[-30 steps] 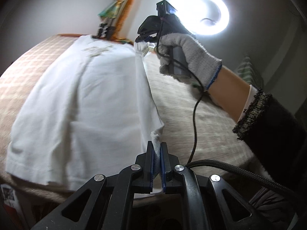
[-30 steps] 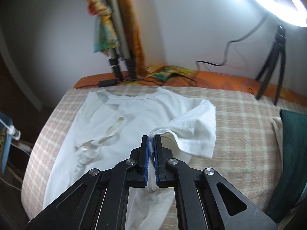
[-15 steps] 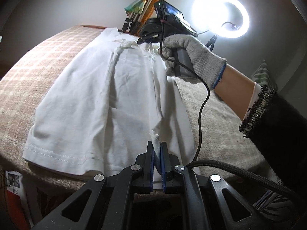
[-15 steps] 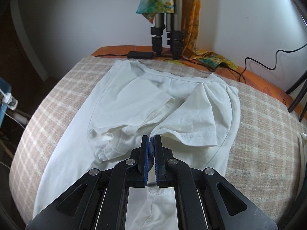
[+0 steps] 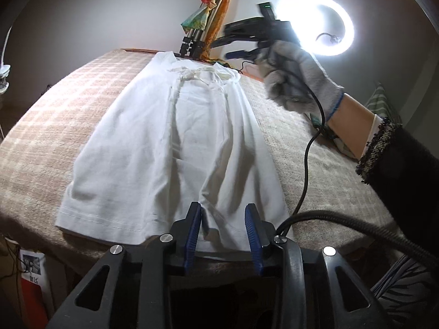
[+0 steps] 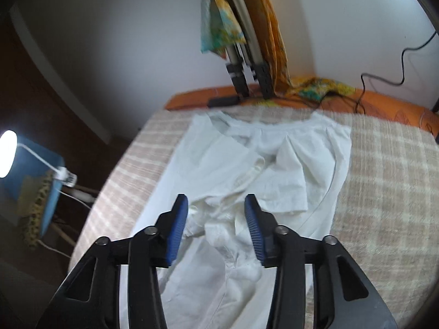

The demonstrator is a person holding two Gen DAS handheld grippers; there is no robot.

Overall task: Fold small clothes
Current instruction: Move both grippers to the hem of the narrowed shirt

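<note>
A white T-shirt [image 5: 170,148] lies on the checked beige blanket [image 5: 55,126], its right side folded in over the middle, collar at the far end. My left gripper [image 5: 222,213] hovers over the near hem; its jaws are opening, and the cloth lies loose below them. In the right wrist view the same T-shirt [image 6: 288,181] shows its folded-in sleeve and a bunched ridge. My right gripper [image 6: 216,208] is above that ridge, jaws opening, pads off the fabric. A gloved hand [image 5: 301,79] holds the right gripper [image 5: 241,42] in the air beyond the collar.
A tripod [image 6: 247,63] draped with colourful cloth stands at the far edge on an orange strip [image 6: 384,104] with cables. A ring light [image 5: 321,22] glares at the back right. A lamp [image 6: 6,153] and blue box [image 6: 35,181] sit off the bed's left side.
Both grippers let go of the shirt's folded edge and their jaws parted. The right gripper lifted away from the collar end, blurred with motion. The folded side now rests on the shirt.
</note>
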